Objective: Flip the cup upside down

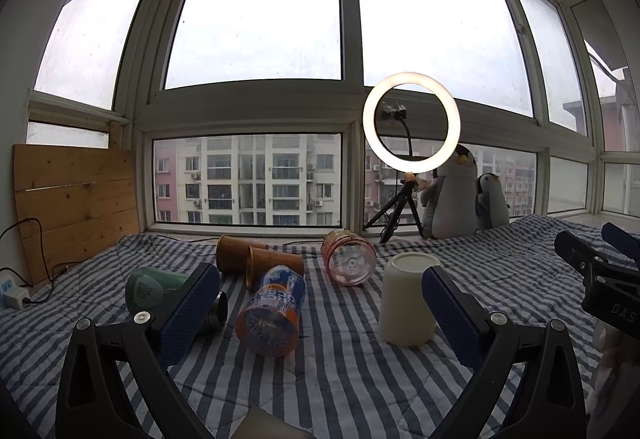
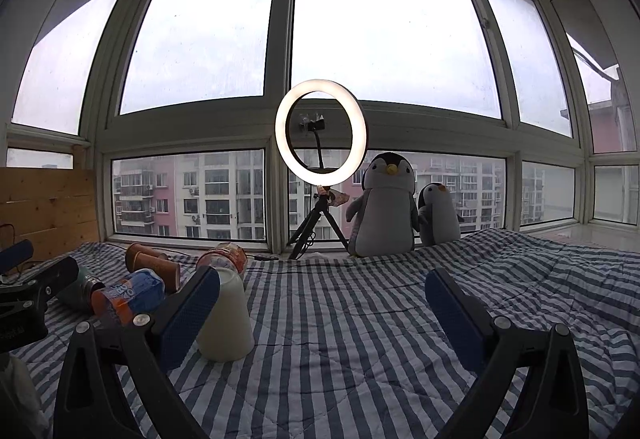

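Upturned cup (image 1: pixel 407 301): mouth-down on the bed (image 1: pixel 340 371), right of the lying cups.
Lying cups (image 1: pixel 272 309): clustered toward bed's left edge, on their sides.
Ring light (image 1: pixel 411 123): on tripod at bed's far edge.
Penguins (image 1: pixel 454 195): just right of the tripod, side by side.

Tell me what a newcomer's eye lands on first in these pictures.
The glowing ring light on its tripod at the window sill stands out first, with two plush penguins just right of it. Nearer, on the striped blanket, a cream cup stands upside down beside several cups lying on their sides, including an orange and blue one.
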A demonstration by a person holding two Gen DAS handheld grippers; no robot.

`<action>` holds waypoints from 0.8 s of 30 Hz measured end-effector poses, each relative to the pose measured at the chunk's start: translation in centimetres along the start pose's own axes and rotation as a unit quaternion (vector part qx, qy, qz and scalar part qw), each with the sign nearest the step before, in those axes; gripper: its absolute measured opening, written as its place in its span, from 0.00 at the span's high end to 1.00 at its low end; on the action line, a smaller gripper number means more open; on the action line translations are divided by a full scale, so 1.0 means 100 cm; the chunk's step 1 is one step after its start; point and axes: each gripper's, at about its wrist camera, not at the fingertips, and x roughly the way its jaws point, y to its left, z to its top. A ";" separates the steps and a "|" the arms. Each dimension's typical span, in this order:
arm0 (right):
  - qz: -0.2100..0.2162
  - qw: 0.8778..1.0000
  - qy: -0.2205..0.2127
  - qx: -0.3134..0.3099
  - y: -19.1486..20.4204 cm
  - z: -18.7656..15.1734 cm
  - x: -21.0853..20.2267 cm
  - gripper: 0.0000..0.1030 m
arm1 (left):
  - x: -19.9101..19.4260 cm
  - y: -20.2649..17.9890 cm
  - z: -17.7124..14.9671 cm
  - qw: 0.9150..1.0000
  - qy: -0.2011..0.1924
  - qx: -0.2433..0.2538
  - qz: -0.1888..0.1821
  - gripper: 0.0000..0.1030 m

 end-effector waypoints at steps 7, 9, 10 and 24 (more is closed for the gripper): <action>0.000 1.000 -0.001 0.000 0.000 0.000 0.000 0.01 | 0.000 0.000 0.000 1.000 0.000 0.000 0.000 0.01; 0.000 1.000 -0.001 0.000 0.000 0.000 0.000 0.01 | 0.000 0.000 0.000 1.000 0.000 0.000 0.000 0.01; 0.000 1.000 -0.001 0.000 0.000 0.000 0.000 0.01 | 0.000 0.000 0.000 1.000 0.001 0.000 0.000 0.01; 0.000 1.000 0.000 0.001 0.000 0.001 -0.001 0.01 | 0.000 0.000 0.000 1.000 0.002 0.000 0.001 0.01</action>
